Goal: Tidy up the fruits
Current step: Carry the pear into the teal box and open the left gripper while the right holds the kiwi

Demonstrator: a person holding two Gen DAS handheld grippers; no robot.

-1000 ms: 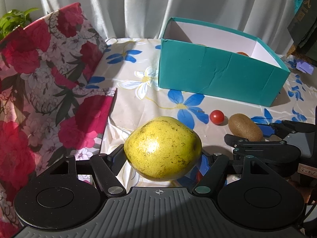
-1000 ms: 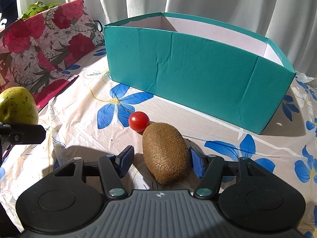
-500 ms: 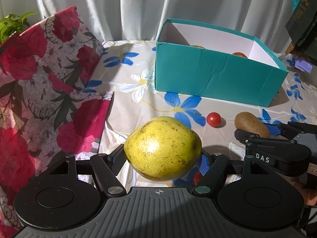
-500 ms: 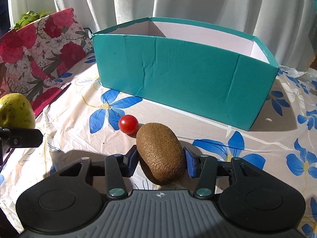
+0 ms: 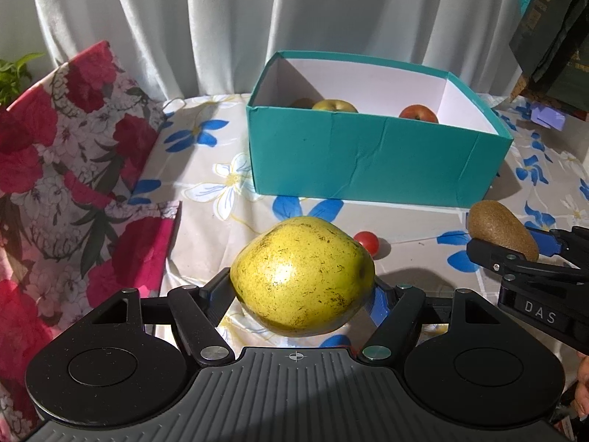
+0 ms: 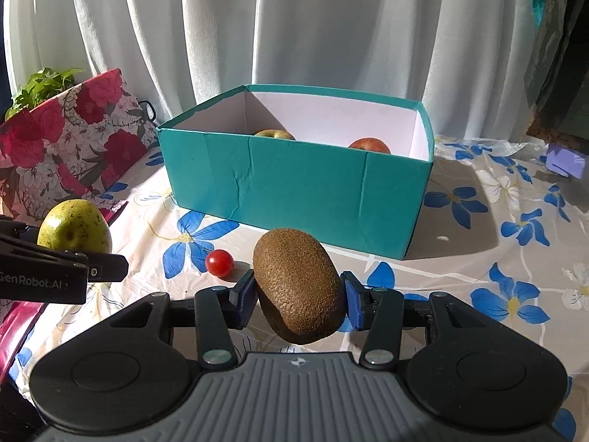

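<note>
Left wrist view shows the left gripper (image 5: 302, 291) closed on a yellow pear (image 5: 302, 276), its jaws spread wide around the fruit's broad middle and the pear held clear of the floral tablecloth (image 5: 206, 228). In the right wrist view the right gripper (image 6: 299, 300) clamps a kiwi (image 6: 299, 287) between its blue pads (image 6: 246, 296), the fruit hanging tilted and raised off the cloth.

The pear is round and smooth, gripped only at its sides, so I judge it could roll or slip out if tilted on the way over the wall of the teal box (image 5: 368, 162). The kiwi's slanted hold looks likely to twist. With both grippers close together and heading for the same box, they may bump, or a low carry could clip the rim. The cherry tomato (image 6: 219, 263) lies loose on the cloth in front of them and could be knocked away.

The left view alone shows a third, brownish fruit in the box beside the green apple (image 5: 334, 105) and red apple (image 5: 419, 113); the right view alone shows the pear's dimpled end.
</note>
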